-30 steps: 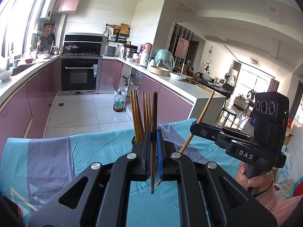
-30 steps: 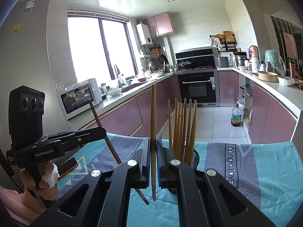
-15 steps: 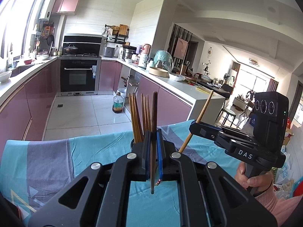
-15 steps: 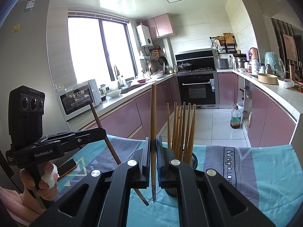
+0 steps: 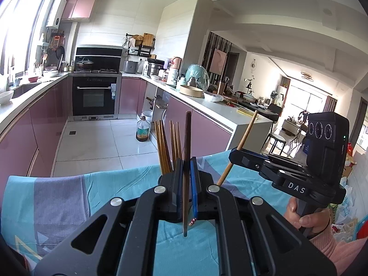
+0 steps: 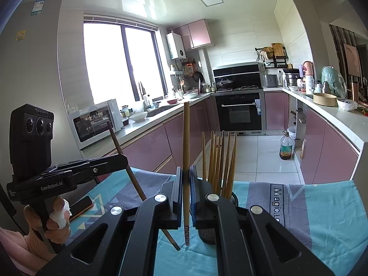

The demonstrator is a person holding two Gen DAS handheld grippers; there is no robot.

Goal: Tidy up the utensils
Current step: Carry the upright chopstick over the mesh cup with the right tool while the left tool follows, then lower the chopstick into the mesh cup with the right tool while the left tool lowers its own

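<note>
- The left tool (image 5: 186, 172) stays clamped on a dark brown wooden chopstick (image 5: 187, 142), held upright, its lower tip hanging free above the turquoise-and-grey patterned cloth on the table (image 5: 69, 195).
- The right tool (image 6: 186, 179) is likewise closed on a lighter tan wooden chopstick (image 6: 185, 138), also near vertical.
- From the right wrist view, the dark mesh utensil holder (image 6: 232, 199) stands at about 1 o'clock just beyond the right tool, packed with a bundle of brown chopsticks (image 6: 218, 161); from the left wrist view it sits at 11 o'clock, mostly hidden behind the tool.
- Against half a second ago, both tools have barely shifted; the holder has slid slightly lower in each view, which suggests a small lift or tilt.
- Judged from this, both chopsticks are poised for insertion, neither yet over the holder's mouth.
- A dark phone (image 6: 80, 204) lies on the cloth at 9 o'clock.
</note>
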